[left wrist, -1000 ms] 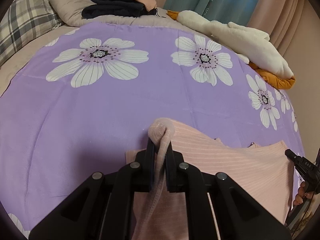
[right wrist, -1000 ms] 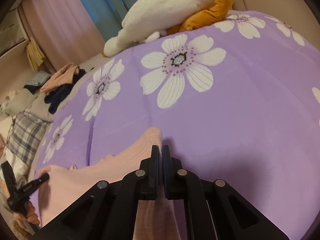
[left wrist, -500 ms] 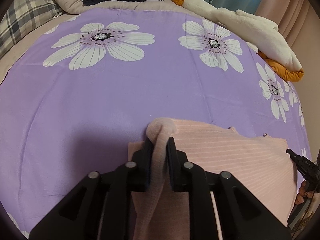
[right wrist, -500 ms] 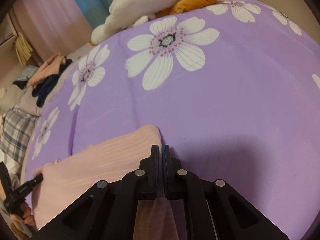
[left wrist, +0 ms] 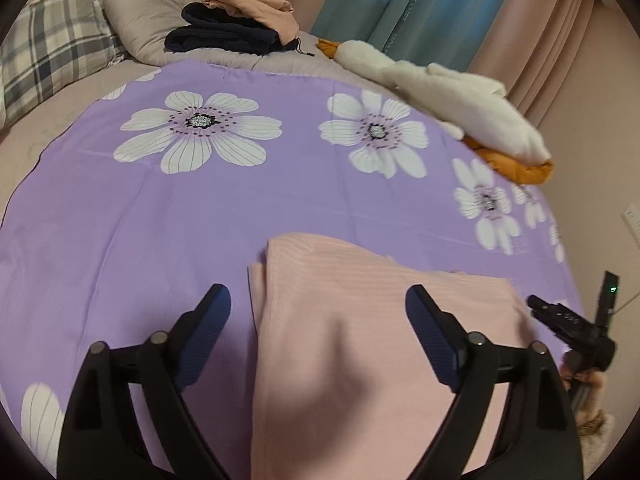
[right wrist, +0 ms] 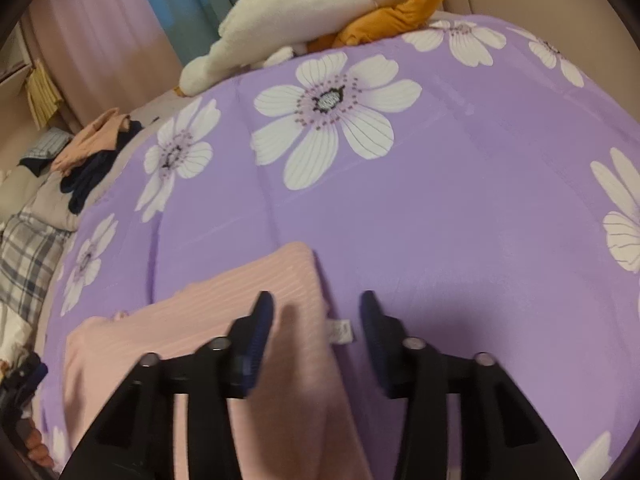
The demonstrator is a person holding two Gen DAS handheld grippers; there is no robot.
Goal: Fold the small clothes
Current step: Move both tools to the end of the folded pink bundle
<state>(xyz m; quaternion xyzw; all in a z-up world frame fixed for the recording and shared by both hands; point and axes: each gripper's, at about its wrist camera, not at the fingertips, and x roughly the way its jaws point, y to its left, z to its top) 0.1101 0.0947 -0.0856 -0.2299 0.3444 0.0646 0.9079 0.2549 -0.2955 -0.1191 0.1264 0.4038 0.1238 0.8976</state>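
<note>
Left gripper (left wrist: 318,312) jaws wide apart, holding nothing. Right gripper (right wrist: 316,316) also spread, empty. Pink garment (left wrist: 360,340) lies folded flat on purple floral sheet (left wrist: 160,220), under both grippers.

Both the left gripper (left wrist: 318,312) and right gripper (right wrist: 316,312) are black, with dark-blue pads and silver screws.

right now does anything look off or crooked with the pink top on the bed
Mostly tidy. The pink top lies folded on the purple floral sheet, both grippers open above it. Two small oddities: a lower layer peeks out along its left edge, and a white care label sticks out at the right side.
</note>
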